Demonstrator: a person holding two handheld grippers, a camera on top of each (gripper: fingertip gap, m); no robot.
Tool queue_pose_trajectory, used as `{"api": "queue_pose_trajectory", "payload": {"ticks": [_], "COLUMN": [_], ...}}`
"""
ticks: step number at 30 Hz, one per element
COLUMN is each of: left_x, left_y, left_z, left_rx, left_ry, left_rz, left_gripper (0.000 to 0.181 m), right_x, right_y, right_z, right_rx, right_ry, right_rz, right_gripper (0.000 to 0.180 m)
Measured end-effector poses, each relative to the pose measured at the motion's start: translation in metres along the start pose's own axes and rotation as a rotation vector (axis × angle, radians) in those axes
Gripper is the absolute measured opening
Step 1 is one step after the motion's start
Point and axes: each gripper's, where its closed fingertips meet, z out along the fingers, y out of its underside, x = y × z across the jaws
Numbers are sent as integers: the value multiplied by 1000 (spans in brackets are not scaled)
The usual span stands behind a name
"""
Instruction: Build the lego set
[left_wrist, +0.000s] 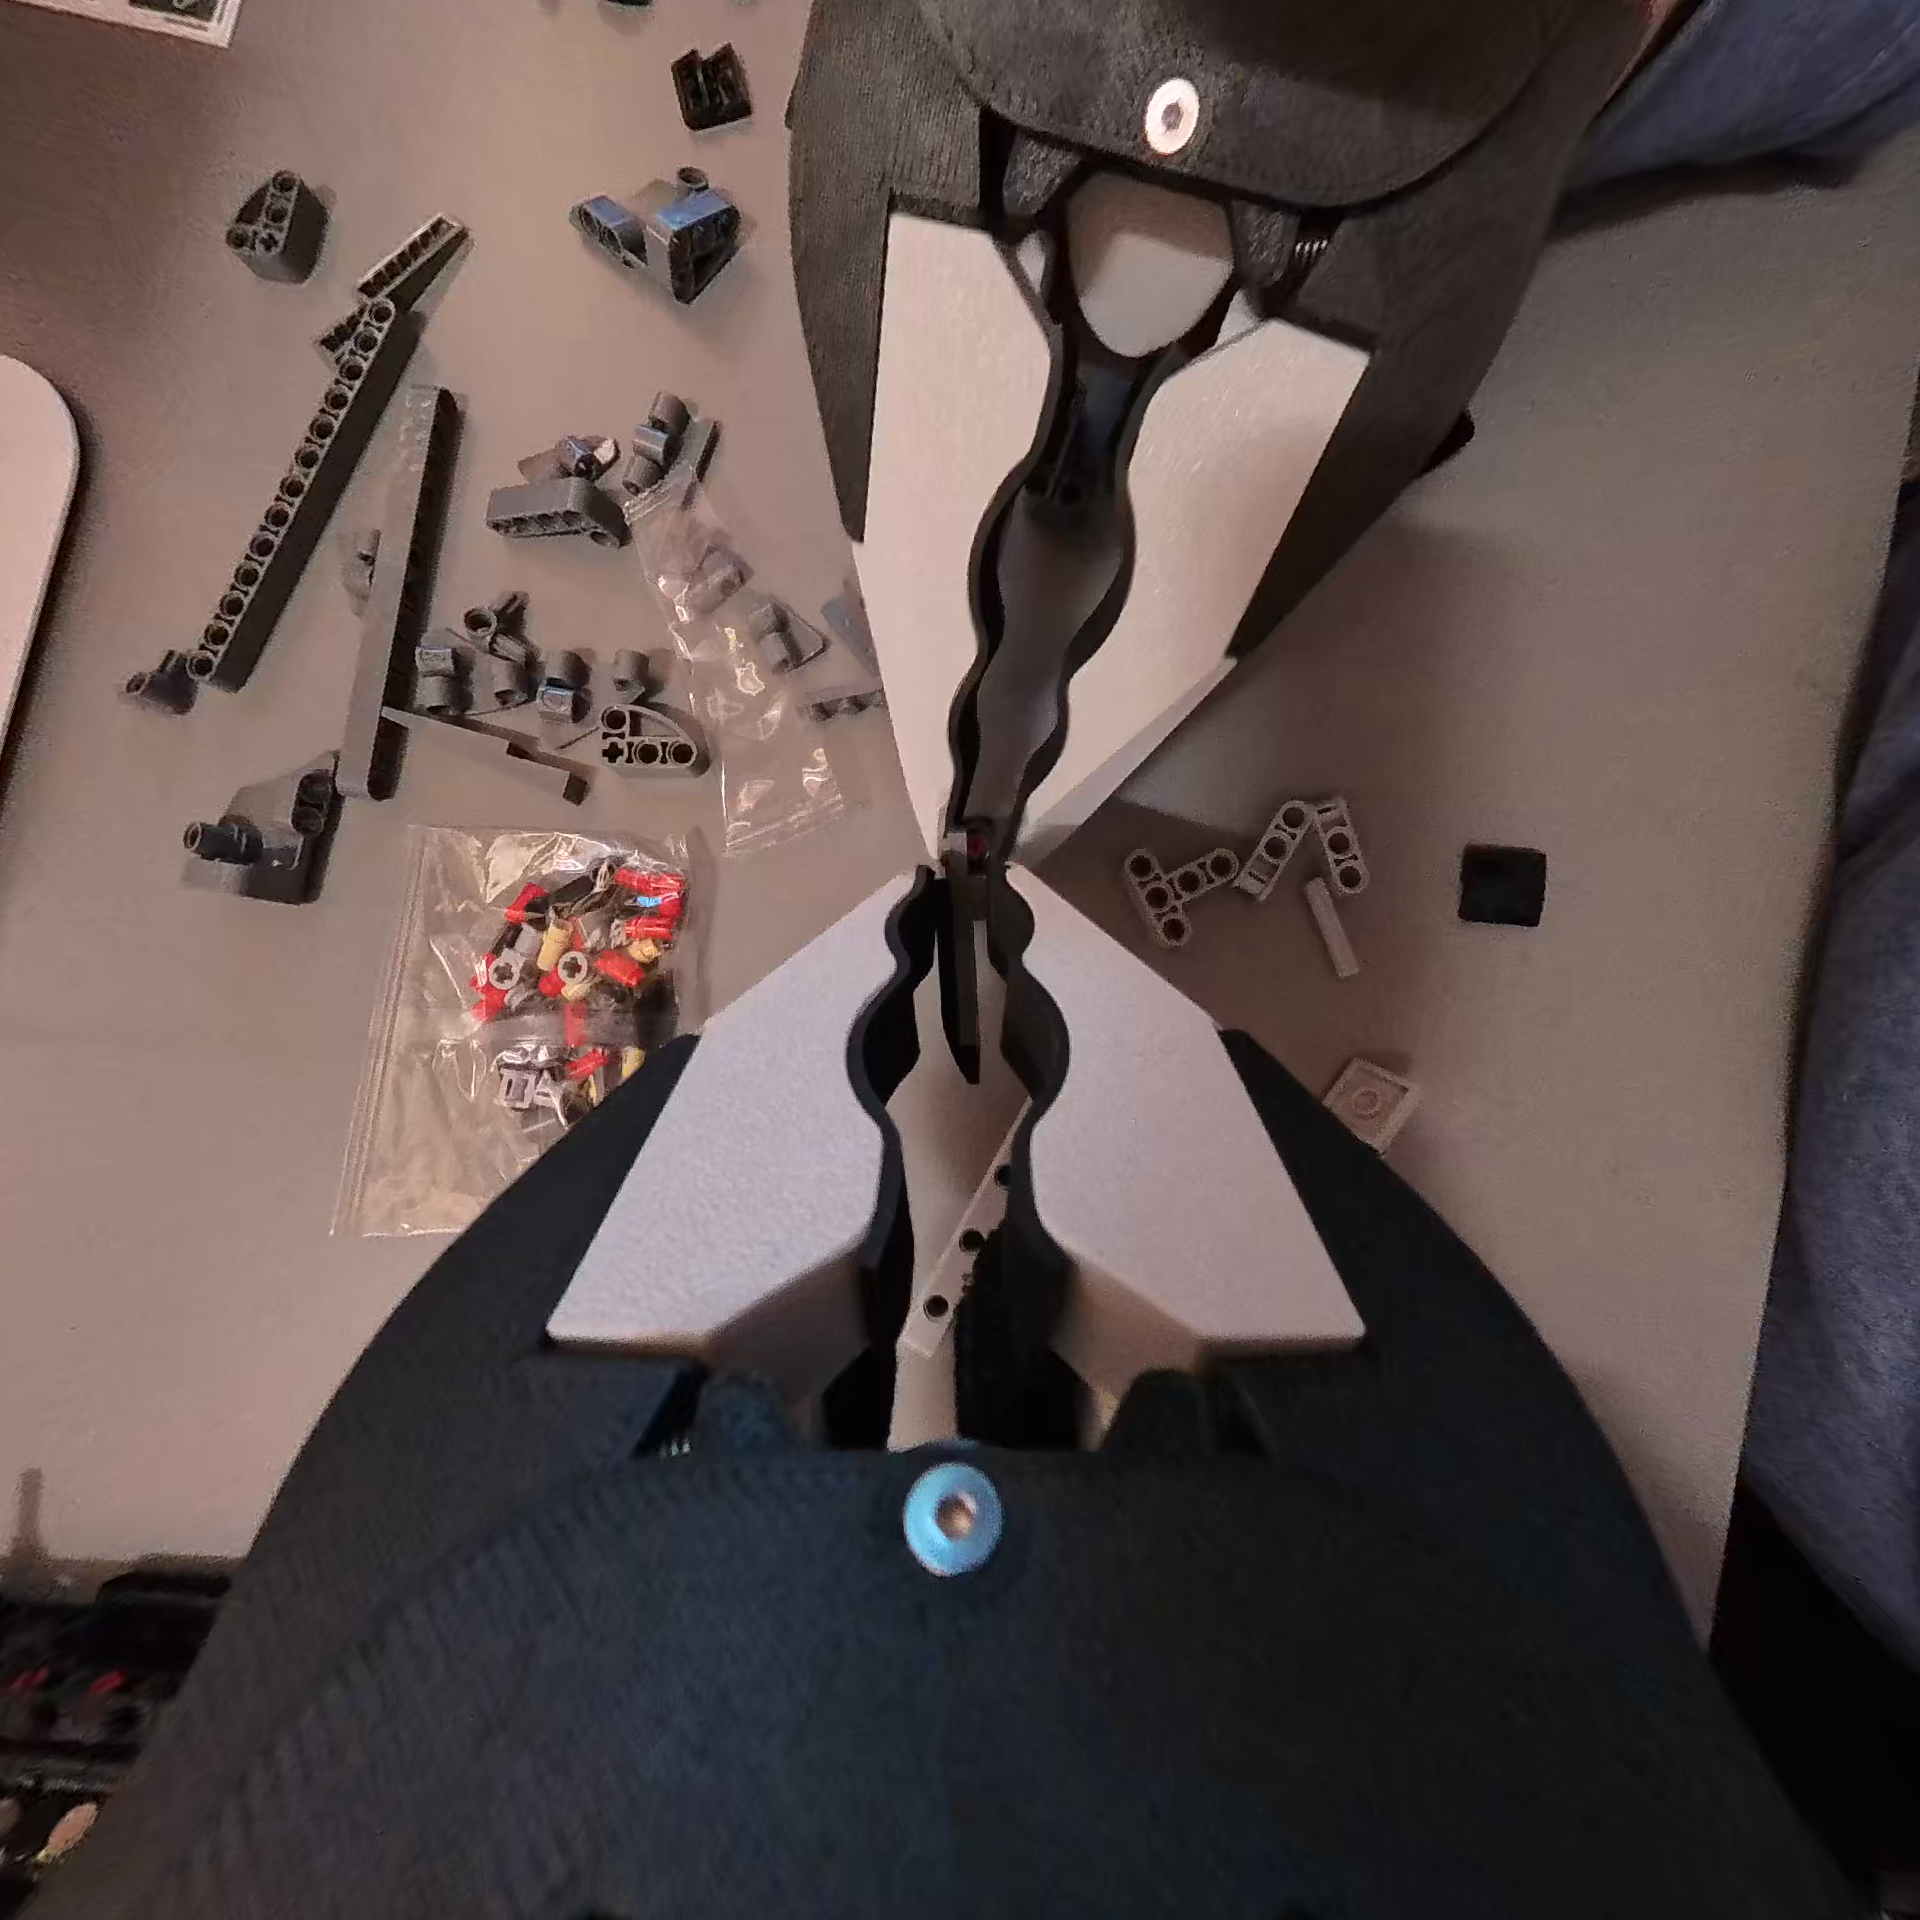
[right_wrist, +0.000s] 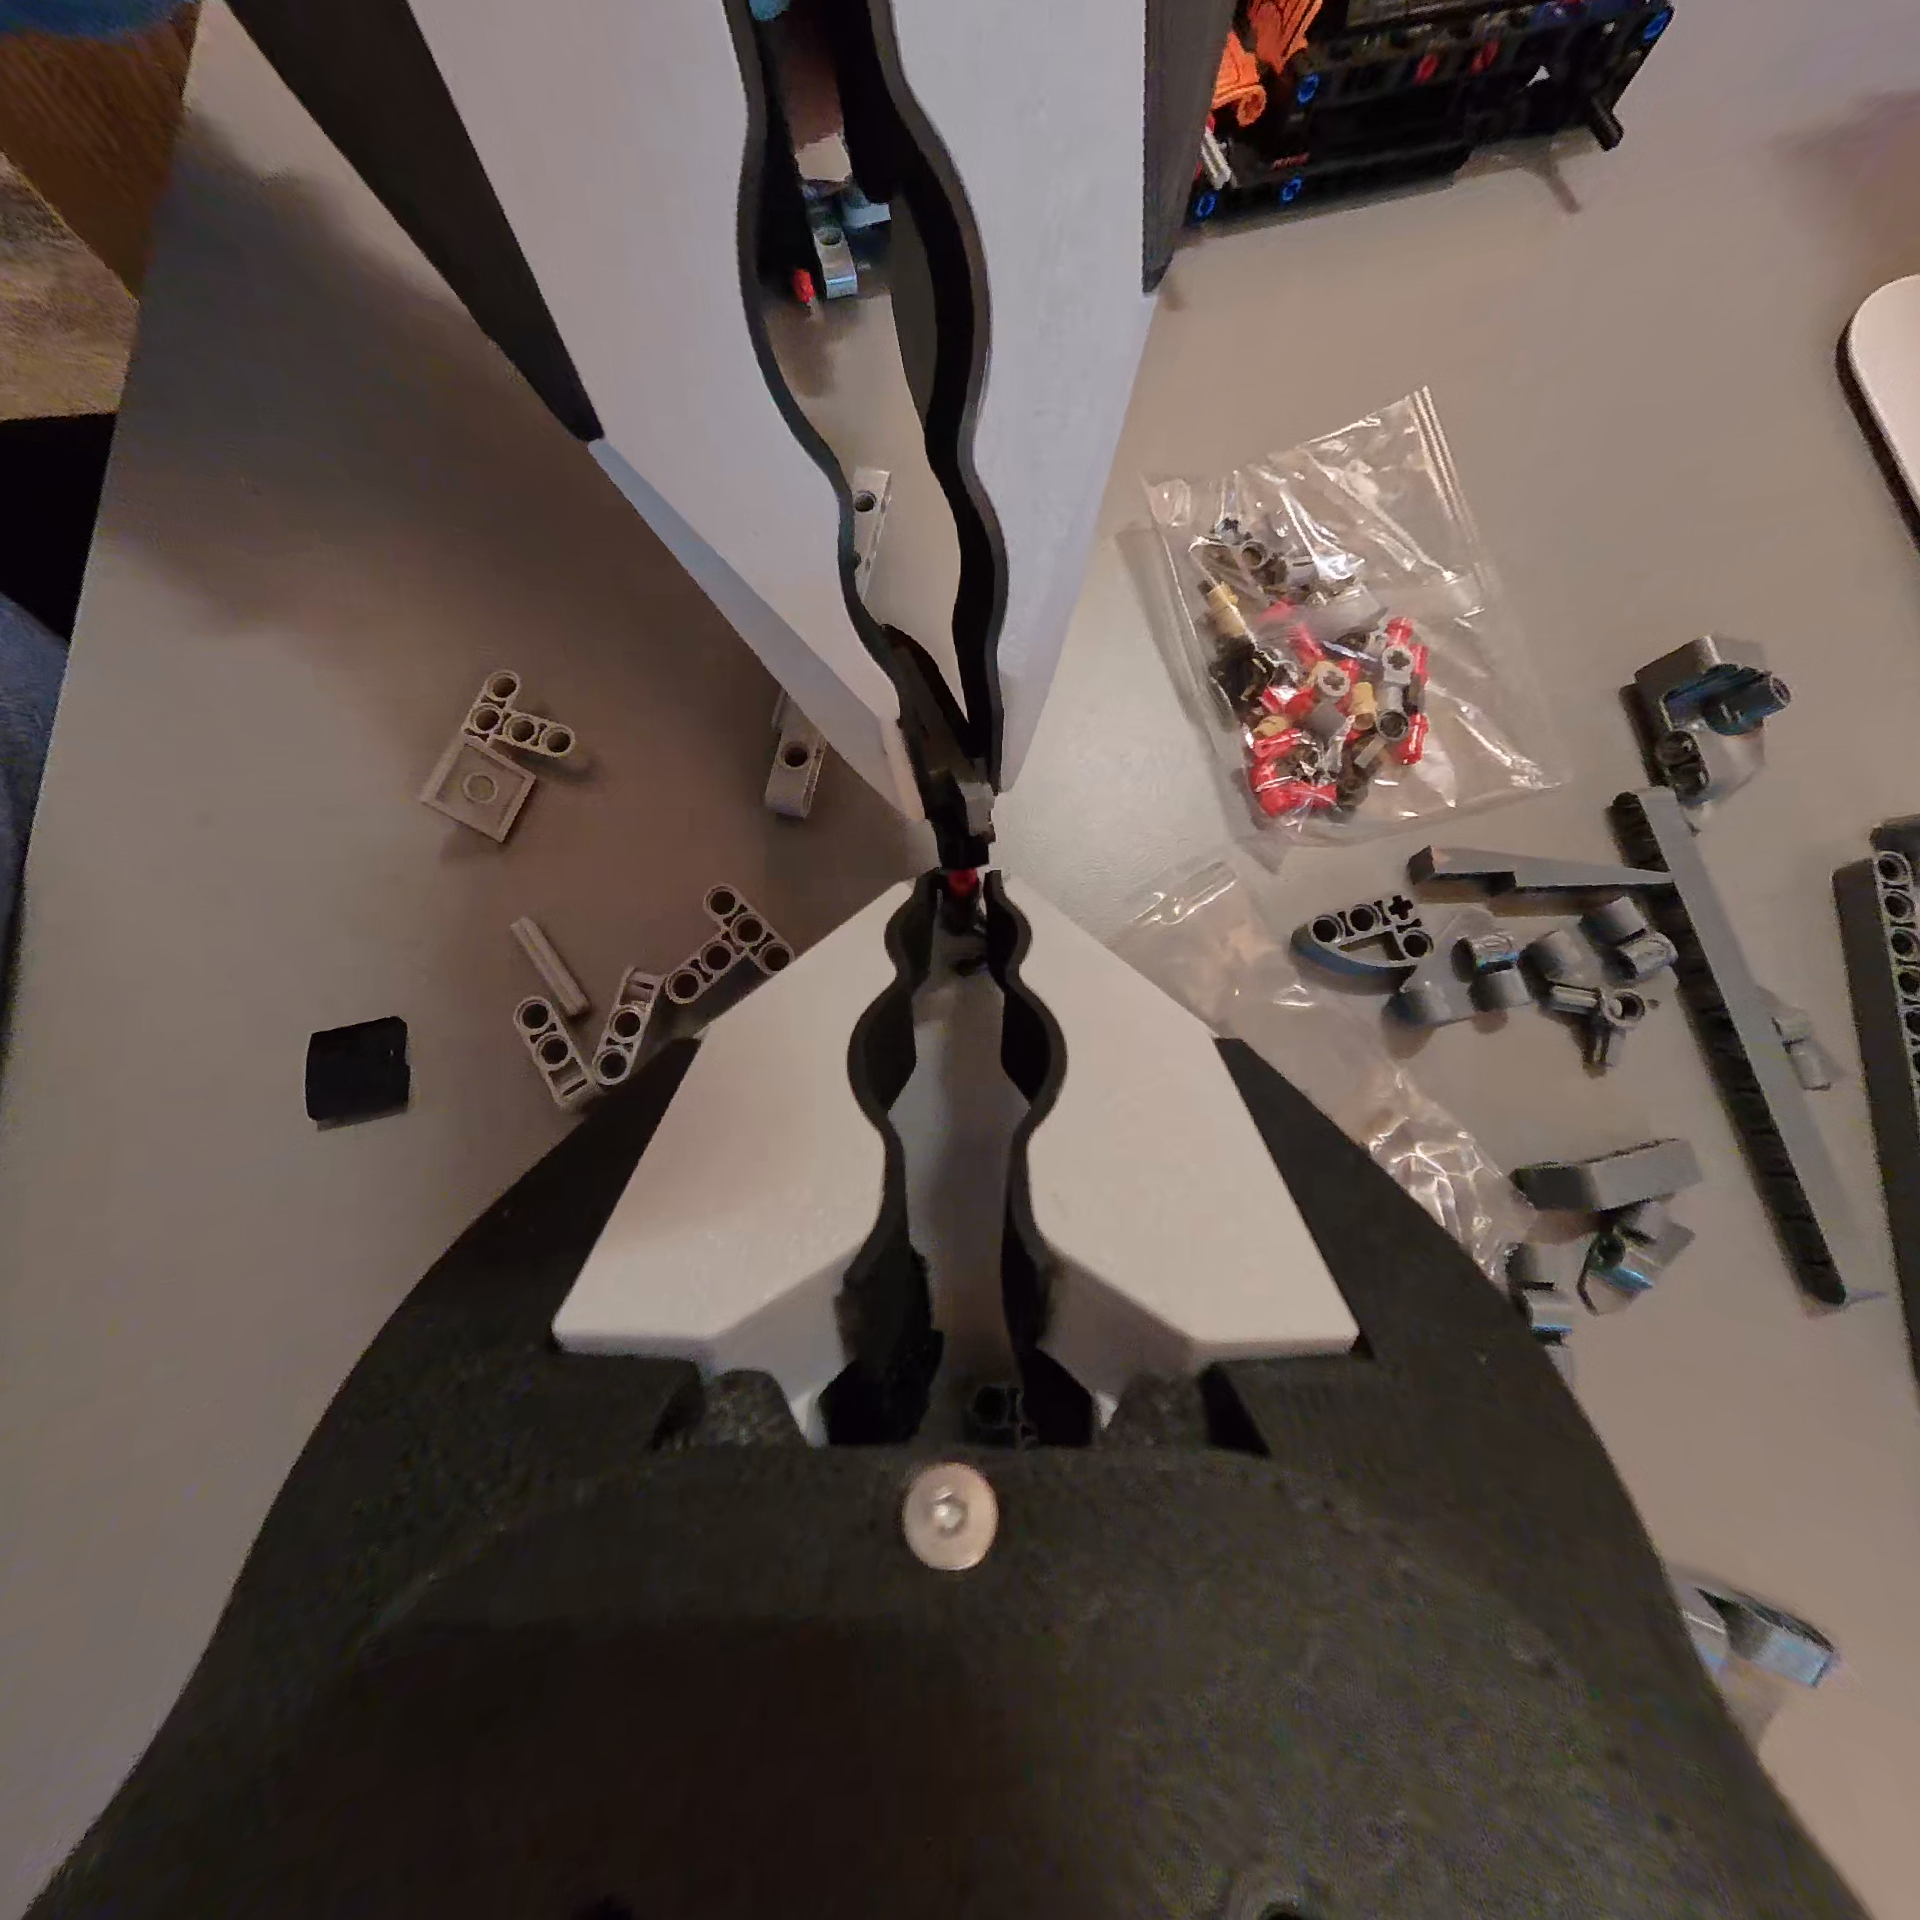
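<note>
My left gripper (left_wrist: 961, 883) is shut on a thin black and grey lego piece (left_wrist: 966, 977) that stands between its fingers above the table. My right gripper (left_wrist: 982, 821) comes from the top of the left wrist view and meets it tip to tip. In the right wrist view my right gripper (right_wrist: 964, 888) is shut on a small red pin (right_wrist: 962, 883), pressed against the end of the black piece (right_wrist: 951, 774) held by my left gripper (right_wrist: 961, 805). A light grey holed beam (left_wrist: 977, 1236) shows between the left fingers; I cannot tell if it is held.
A clear bag of red, yellow and black pins (left_wrist: 561, 966) (right_wrist: 1320, 686) lies beside the grippers. Dark grey beams and connectors (left_wrist: 301, 499) (right_wrist: 1558, 966) are spread beyond it. Light grey L-beams (right_wrist: 644, 987), a grey plate (right_wrist: 480, 784) and a black piece (right_wrist: 356, 1070) lie opposite. A part-built model (right_wrist: 1403, 94) stands far back. Both grippers' tips are close together, under 4 cm apart. The right tips stand about 9 cm off the grey plate (right_wrist: 480, 784). Look for it in the left wrist view (left_wrist: 1370, 1098) too.
</note>
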Motion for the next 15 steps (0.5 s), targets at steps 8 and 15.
{"api": "queue_pose_trajectory", "payload": {"ticks": [8, 15], "left_x": [3, 7], "left_y": [-2, -14], "left_z": [-9, -20], "left_rx": [62, 145], "left_ry": [17, 49], "left_rz": [-47, -77], "left_gripper": [8, 8], "right_x": [10, 2], "right_y": [-3, -34], "right_z": [-21, -42], "right_rx": [49, 190], "right_ry": [26, -55], "right_rz": [30, 21], "right_gripper": [14, 18]}}
